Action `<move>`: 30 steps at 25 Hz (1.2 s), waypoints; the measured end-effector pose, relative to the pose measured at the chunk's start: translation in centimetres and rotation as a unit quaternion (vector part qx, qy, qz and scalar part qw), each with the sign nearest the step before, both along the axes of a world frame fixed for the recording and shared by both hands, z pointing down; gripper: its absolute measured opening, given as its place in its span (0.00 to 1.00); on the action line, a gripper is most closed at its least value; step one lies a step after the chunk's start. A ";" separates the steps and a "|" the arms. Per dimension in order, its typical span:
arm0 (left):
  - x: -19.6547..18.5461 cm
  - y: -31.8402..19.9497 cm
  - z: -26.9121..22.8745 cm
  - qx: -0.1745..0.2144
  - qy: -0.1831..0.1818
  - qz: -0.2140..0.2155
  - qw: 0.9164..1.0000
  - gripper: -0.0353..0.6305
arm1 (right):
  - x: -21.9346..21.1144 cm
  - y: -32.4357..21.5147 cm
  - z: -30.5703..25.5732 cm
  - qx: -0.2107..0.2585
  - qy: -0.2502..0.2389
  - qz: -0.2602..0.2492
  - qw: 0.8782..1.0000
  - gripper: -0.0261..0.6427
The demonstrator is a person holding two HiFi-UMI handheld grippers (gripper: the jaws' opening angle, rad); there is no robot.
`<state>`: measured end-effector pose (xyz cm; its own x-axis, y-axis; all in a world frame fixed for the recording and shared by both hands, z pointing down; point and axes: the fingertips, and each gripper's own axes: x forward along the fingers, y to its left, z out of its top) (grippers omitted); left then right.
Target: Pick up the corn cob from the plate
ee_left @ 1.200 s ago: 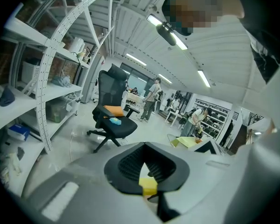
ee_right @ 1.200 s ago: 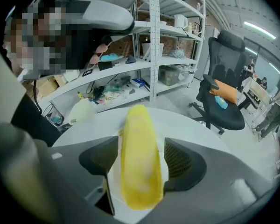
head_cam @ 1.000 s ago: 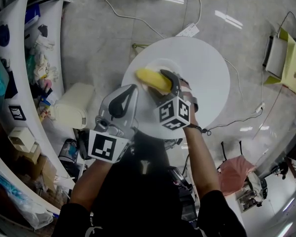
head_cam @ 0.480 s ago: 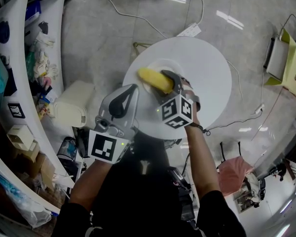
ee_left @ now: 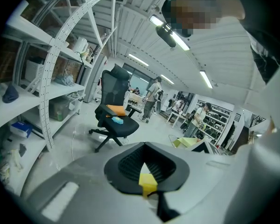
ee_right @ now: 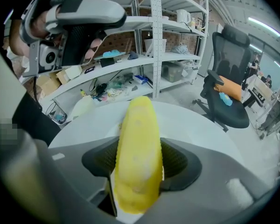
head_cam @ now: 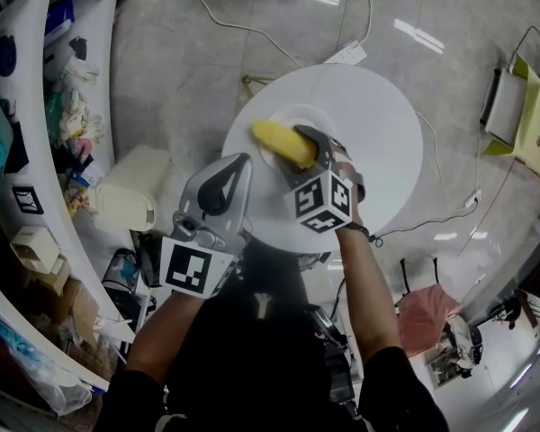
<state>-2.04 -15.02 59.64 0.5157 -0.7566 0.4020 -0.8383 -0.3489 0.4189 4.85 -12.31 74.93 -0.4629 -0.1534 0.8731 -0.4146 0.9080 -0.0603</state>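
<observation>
- The corn cob lies on the white plate, which sits toward the near-left side of the round white worktop.
- The near end of the cob runs into the right gripper. Its jaws have just been closing, and they now press on both flanks of the cob, which fills the gap between them.
- The step in hand looks like the grasp itself. The grip seems made, but the cob has not yet come off the plate.
- The next move probably calls for a straight lift, keeping the squeeze firm. The gripper holds the cob near one end, so the long free end could sag or swing and twist in the pads.
- The left gripper hangs over the near-left edge of the worktop, apart from the plate. Its jaws are together with nothing held, and it takes no part in the grasp.
- The head view alone gives the layout: plate, worktop, both arms, and a cable trailing across the floor beyond.
- The right gripper view alone shows the contact. The dark ribbed pads meet the yellow kernels on both sides, which the marker cube partly hides from above.
- The left gripper view misses the cob altogether. It looks out across the room at a black office chair and metal shelving.
</observation>
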 end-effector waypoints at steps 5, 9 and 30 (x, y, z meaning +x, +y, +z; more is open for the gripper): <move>-0.1 0.3 -0.2 0.006 -0.001 0.000 1.000 0.06 | 0.3 -0.4 -0.1 0.012 -0.001 0.031 0.999 0.44; -0.4 0.5 -0.4 0.006 -0.002 -0.002 1.000 0.06 | 0.1 -0.8 -0.7 0.016 -0.009 0.051 0.999 0.44; -0.5 1.3 -5.4 0.057 0.001 0.013 0.998 0.06 | 0.8 -1.1 -6.6 0.045 -0.044 0.153 0.986 0.44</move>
<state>-2.53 -13.69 54.24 0.5363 -0.7836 0.3136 -0.8278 -0.4157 0.3768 5.65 -13.44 68.31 -0.4567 -0.3721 0.8081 -0.6664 0.7449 -0.0336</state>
